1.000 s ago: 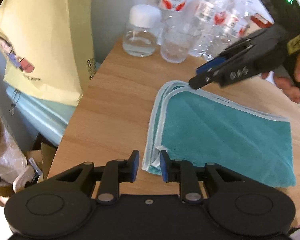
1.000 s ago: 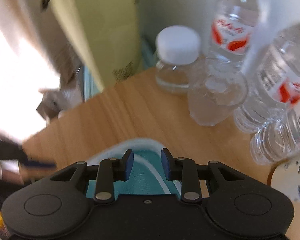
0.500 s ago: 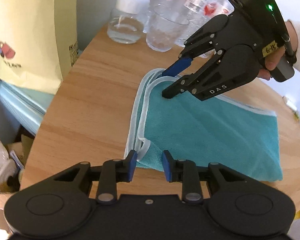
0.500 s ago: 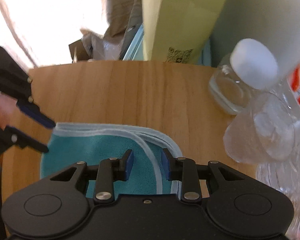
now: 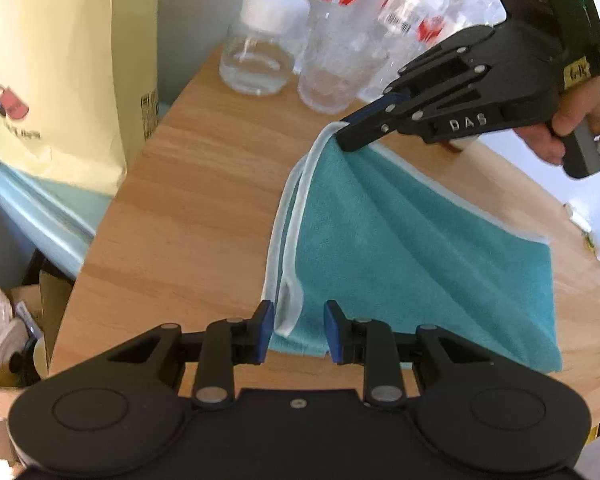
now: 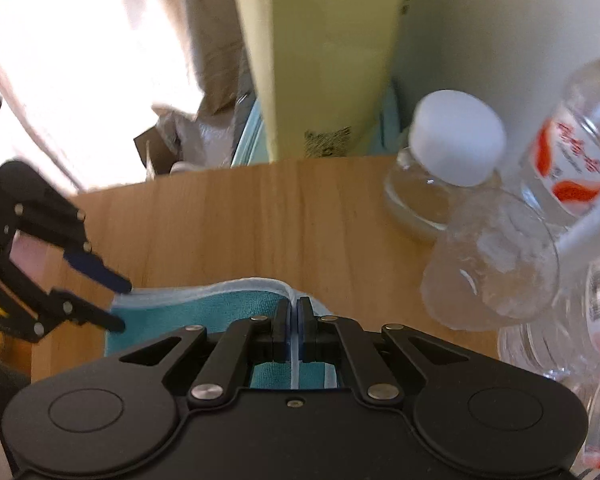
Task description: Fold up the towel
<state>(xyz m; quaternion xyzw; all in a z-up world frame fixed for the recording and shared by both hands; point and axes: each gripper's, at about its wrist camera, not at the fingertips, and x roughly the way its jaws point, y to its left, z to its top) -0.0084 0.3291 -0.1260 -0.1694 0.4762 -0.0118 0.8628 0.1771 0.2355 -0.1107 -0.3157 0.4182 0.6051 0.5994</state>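
Right gripper (image 5: pixel 342 136) closed tight on the far corner of the teal towel (image 5: pixel 420 248), with the white hem pinched between its blue pads and lifted a little from the wooden table (image 5: pixel 188 208). Left gripper (image 5: pixel 298 332) open about halfway, holding nothing, with the near corner of the towel lying just between and ahead of its fingertips, hem edge almost touching the left pad. So the short hemmed edge runs straight away from the left tool toward the right one, and the long axis of the cloth goes off to the right of both. Nearer to the free corner: clearly the left tool. Towel already doubled, with two or three white-bound layers stacked at this edge, soft diagonal wrinkles pulled from the raised corner, rest of it flat on the table. In the right wrist view, same grip seen close (image 6: pixel 294 320), hem going through the closed pads. Probably needed next: closing on the near corner, taking all layers together. Glass jar (image 5: pixel 260 60) and bottles (image 5: pixel 412 12) stand just beyond the right tool.
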